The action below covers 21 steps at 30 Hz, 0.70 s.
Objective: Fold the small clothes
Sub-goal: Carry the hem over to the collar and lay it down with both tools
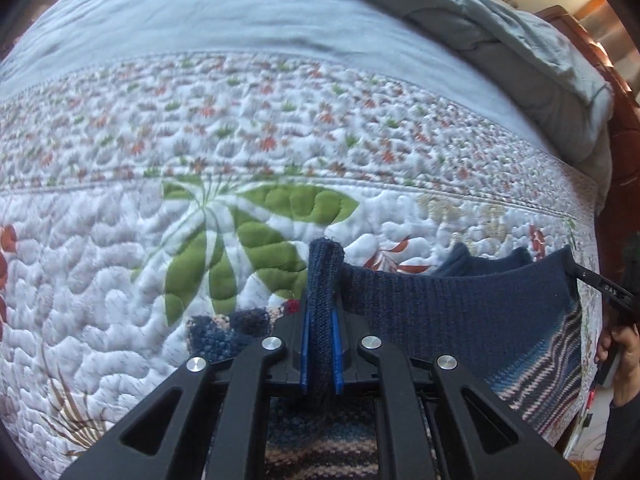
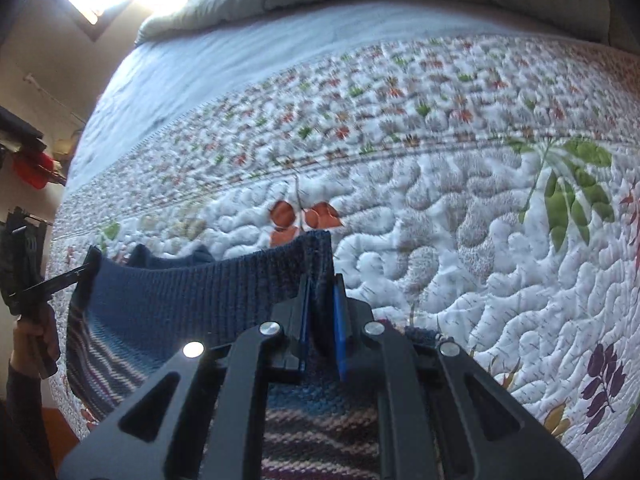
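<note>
The left gripper [image 1: 320, 344] is clamped on a thick roll of the dark blue knit garment [image 1: 460, 316], the ribbed edge squeezed between its blue-lined fingers [image 1: 305, 344] and standing up past the tips. The right gripper [image 2: 322, 320] pinches the opposite end of that same ribbed edge, its blue pads [image 2: 339, 332] pressed against the wool from both sides. Between the two grips the knit garment hangs as a taut, slightly sagging band held above the quilt [image 1: 120, 280], its striped lower part of blue, white and dark purple drooping toward the near edge of the quilt. In the left wrist view a loose knit portion [image 1: 228, 330] lies on the quilt just left of the fingers. The quilt is white with stitched ripples, a large green leaf motif [image 1: 248, 240] beyond the garment and a band of small red and green flowers farther out. Past that band lies a plain pale blue sheet [image 1: 200, 20], and at the far end of the quilt a rumpled grey-blue duvet [image 1: 500, 28].
</note>
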Tool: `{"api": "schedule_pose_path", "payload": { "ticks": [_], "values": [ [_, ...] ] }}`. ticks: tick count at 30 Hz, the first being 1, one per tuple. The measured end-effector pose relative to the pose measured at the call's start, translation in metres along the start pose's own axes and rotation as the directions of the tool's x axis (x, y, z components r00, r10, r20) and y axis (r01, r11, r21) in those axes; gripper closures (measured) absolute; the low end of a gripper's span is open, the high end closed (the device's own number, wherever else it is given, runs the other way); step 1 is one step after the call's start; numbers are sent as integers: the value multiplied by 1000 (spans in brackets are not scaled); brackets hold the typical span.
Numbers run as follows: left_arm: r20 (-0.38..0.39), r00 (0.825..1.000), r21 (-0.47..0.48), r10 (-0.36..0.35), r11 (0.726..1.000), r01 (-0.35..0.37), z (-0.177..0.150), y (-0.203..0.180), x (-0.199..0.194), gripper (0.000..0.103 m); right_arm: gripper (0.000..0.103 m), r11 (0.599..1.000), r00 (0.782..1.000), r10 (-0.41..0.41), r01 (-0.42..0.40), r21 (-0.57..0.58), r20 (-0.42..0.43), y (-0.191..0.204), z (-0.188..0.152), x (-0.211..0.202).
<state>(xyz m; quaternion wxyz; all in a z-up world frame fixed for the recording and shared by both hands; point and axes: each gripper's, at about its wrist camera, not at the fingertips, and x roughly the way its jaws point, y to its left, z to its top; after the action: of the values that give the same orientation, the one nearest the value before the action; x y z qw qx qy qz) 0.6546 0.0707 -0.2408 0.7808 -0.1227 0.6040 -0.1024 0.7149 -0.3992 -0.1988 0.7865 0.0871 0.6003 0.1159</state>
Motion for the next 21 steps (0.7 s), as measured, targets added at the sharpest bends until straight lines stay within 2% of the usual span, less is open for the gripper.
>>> {"api": "schedule_pose_path", "payload": {
  "ticks": [9, 21],
  "values": [
    [72, 997, 13, -18, 1000, 17, 16, -5, -28, 95, 94, 1000, 999, 7, -7, 13, 53, -2, 5, -6],
    [84, 996, 17, -29, 999, 28, 22, -1, -11, 95, 94, 999, 997, -6, 2, 44, 75, -13, 7, 7]
  ]
}}
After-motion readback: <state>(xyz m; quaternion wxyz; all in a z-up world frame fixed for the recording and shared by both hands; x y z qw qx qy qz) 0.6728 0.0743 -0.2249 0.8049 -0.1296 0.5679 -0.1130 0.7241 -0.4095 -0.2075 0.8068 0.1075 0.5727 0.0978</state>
